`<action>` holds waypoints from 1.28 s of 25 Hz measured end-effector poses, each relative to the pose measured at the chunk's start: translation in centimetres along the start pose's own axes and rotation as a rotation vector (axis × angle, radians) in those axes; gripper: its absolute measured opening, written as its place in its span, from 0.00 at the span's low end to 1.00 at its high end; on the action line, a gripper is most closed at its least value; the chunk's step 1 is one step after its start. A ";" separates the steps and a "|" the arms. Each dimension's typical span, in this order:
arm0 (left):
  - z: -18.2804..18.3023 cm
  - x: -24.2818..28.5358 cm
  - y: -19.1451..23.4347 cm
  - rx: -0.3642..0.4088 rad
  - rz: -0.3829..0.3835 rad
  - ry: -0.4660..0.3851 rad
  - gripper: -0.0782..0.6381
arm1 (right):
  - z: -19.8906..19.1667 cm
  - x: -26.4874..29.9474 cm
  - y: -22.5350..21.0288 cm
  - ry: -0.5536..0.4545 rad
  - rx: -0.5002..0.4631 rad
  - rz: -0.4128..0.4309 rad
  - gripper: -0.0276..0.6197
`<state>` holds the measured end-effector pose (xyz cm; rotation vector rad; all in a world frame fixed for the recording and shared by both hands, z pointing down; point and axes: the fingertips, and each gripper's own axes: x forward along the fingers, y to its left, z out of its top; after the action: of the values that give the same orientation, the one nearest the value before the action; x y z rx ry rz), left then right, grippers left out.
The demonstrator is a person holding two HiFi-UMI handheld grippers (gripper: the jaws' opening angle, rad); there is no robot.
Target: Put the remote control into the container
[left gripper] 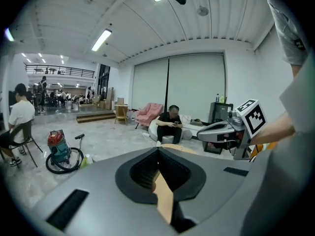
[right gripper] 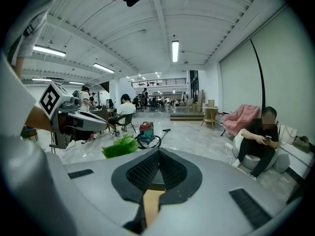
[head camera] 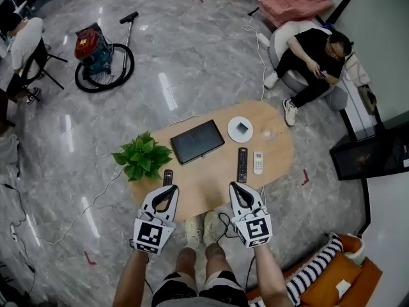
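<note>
Grey marble floor spreads around a low oval wooden table (head camera: 211, 179). Nearest me, the left gripper (head camera: 167, 189) and right gripper (head camera: 238, 187) hover at its near edge, fingers pressed together on nothing. Just ahead of the right one lies the black remote control (head camera: 242, 165), lengthwise away from me, a white remote (head camera: 257, 162) beside it. Farther left sits the black rectangular tray (head camera: 197, 141), likely my container.

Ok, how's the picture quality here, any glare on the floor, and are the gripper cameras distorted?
Head view: sharp and evenly lit, with white streaks of glare on the polished floor, none on the wooden table. Left gripper view: strong fisheye bending, black corners, ceiling light blown out. Right gripper view: same fisheye and dark rim, bright ceiling strips overhead.
</note>
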<state>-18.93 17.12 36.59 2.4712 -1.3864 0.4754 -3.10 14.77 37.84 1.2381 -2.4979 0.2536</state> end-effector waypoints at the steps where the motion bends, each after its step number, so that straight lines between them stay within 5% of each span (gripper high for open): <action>1: -0.7 1.0 0.3 0.002 0.000 0.008 0.12 | -0.9 0.8 -0.3 0.009 -0.001 0.001 0.05; 19: -16.4 17.5 3.2 0.153 0.002 0.205 0.12 | -19.6 14.6 -4.1 0.142 -0.001 0.060 0.05; 32: -22.7 22.6 6.6 0.145 0.090 0.294 0.12 | -25.8 21.0 -3.3 0.172 -0.034 0.093 0.06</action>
<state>-16.96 5.04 66.95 2.3327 -1.3861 0.9480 -6.52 5.20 69.73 1.0419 -2.4043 0.3252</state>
